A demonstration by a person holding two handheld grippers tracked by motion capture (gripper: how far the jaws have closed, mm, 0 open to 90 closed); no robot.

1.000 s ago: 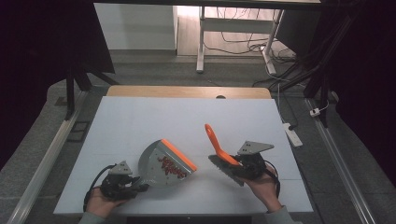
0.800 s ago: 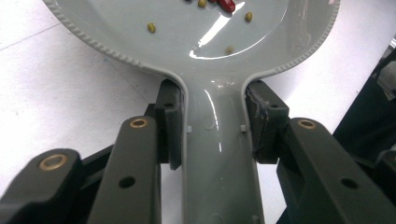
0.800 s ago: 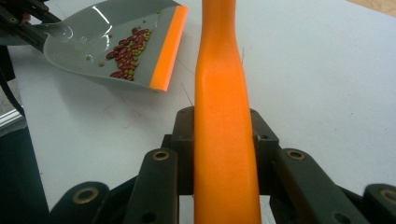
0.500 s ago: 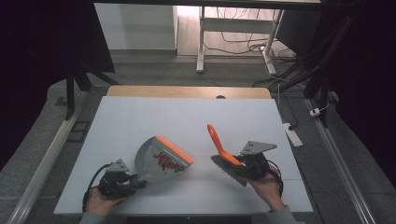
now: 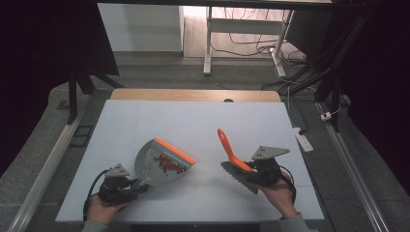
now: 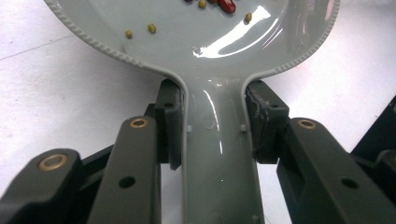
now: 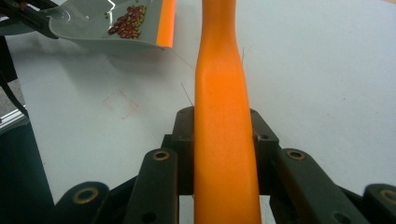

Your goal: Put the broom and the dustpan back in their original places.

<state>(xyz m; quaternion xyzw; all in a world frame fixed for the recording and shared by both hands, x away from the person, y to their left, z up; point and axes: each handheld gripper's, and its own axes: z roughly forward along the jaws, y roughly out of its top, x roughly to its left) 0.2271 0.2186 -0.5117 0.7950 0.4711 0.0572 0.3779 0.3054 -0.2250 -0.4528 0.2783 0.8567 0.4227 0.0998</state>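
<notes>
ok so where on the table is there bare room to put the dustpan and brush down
The far half of the table, beyond the dustpan and orange-handled brush, is bare up to the wooden edge. A smaller bare strip lies between them. The near corners are crowded by the left gripper and right gripper.

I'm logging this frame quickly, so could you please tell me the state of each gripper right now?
Left gripper: shut on the handle of the grey plastic dustpan with an orange lip.
Right gripper: shut on the orange handle of the hand brush.
</notes>
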